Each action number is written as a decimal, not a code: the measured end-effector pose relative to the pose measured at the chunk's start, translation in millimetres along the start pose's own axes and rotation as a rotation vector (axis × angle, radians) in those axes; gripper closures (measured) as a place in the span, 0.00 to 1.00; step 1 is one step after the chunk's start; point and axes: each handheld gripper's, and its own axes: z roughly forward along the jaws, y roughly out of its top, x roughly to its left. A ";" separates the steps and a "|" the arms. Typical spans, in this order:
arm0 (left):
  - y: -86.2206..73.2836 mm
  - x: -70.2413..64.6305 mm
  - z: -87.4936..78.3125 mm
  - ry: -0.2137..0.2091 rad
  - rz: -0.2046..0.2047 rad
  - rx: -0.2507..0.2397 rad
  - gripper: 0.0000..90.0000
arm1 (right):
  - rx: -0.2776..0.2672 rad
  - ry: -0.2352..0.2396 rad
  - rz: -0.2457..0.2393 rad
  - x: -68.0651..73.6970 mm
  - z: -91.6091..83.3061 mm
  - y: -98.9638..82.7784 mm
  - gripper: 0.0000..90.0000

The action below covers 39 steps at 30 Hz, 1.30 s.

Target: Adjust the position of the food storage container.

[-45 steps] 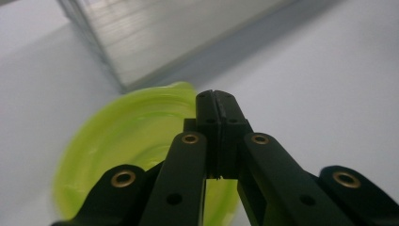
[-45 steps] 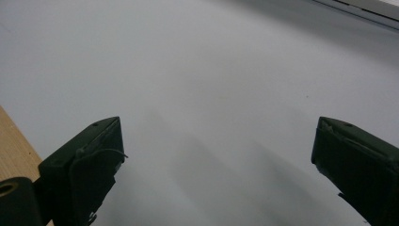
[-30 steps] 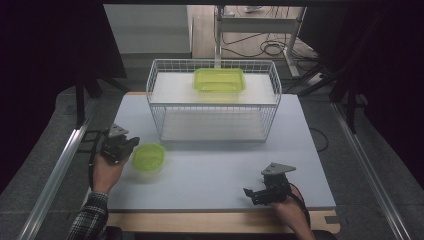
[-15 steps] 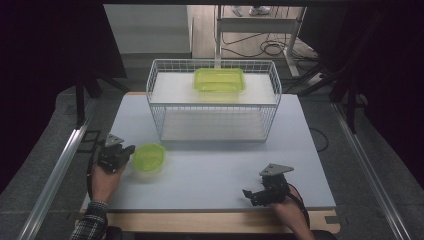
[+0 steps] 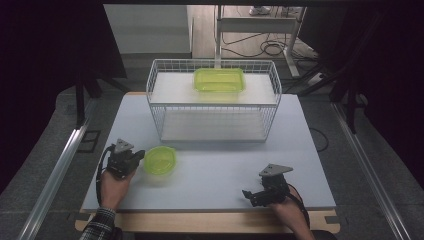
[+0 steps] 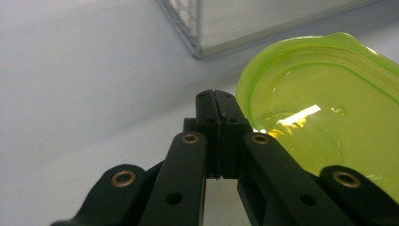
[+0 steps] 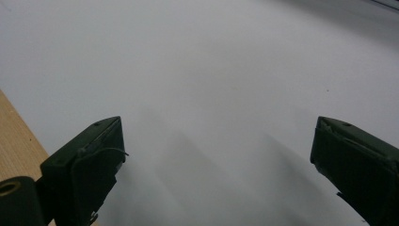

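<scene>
- Two grippers are over a white table: the left gripper at the near-left, the right gripper at the near-right, well apart from each other.
- Left gripper: in its own view the jaws are pressed together, nothing between them. Its tips sit just beside the left rim of a round green lid, lying flat on the table. Whether the tips touch the rim cannot be told.
- In the left gripper view the green lid lies to the right of the closed jaws, with a corner of the wire basket beyond.
- Right gripper: jaws spread wide, with bare table surface between them. A strip of the wooden table edge shows at the left of that view.
- Wire basket: white, stands at the far middle of the table, well apart from both grippers.
- Green container: rectangular, rests on the upper shelf inside the basket, toward its rear.
</scene>
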 end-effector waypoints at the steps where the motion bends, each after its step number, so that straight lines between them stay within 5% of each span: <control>1: 0.9 -4.1 1.1 -0.007 0.007 0.001 1.00 | 0.000 0.000 -0.001 0.1 0.0 0.0 0.04; 18: 15.8 -70.6 19.5 -0.150 0.103 0.005 1.00 | 0.010 0.006 -0.003 1.2 0.7 -0.4 0.04; 24: 9.5 -61.2 14.9 -0.138 0.078 0.009 0.98 | 0.008 0.005 -0.003 0.9 -0.4 -0.4 0.04; 27: -0.1 -54.6 12.7 -0.175 0.064 0.041 0.99 | 0.007 0.005 -0.003 0.8 -0.6 -0.3 0.04; 31: -7.1 -65.5 19.8 -0.213 0.106 0.094 0.99 | 0.013 0.008 -0.007 2.1 0.5 -0.2 0.04; 39: -3.3 -83.1 34.8 -0.287 0.133 0.120 0.99 | 0.015 0.009 -0.009 2.6 0.9 -0.4 0.04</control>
